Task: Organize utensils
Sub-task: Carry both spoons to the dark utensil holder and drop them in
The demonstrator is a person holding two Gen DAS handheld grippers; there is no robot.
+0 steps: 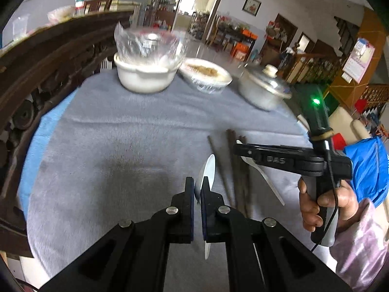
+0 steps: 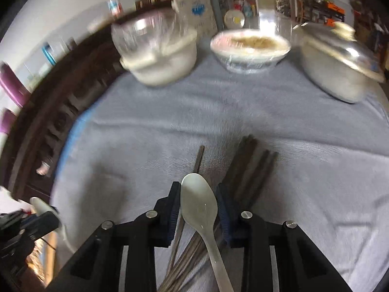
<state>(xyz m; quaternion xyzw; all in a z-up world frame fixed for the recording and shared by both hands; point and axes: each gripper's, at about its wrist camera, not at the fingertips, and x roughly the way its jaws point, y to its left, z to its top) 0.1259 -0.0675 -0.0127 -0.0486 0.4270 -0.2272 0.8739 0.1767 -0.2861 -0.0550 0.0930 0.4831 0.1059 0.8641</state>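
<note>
My left gripper (image 1: 198,189) is shut on a white plastic spoon (image 1: 206,170), held on edge above the grey cloth. My right gripper (image 2: 198,194) is shut on a second white spoon (image 2: 199,204), bowl up, gripped across the bowl; it also shows in the left wrist view (image 1: 239,149), with the spoon handle (image 1: 269,182) trailing down. Several dark wooden chopsticks (image 2: 245,168) lie on the cloth under the right gripper, one (image 2: 198,158) a little apart to the left. They lie right of my left gripper (image 1: 239,182).
A white pot (image 1: 145,75) topped with a clear bowl, a wrapped bowl of food (image 1: 206,73) and a lidded metal pot (image 1: 262,90) stand at the far side of the grey cloth (image 1: 121,146). A carved dark wood rail (image 1: 36,73) runs along the left.
</note>
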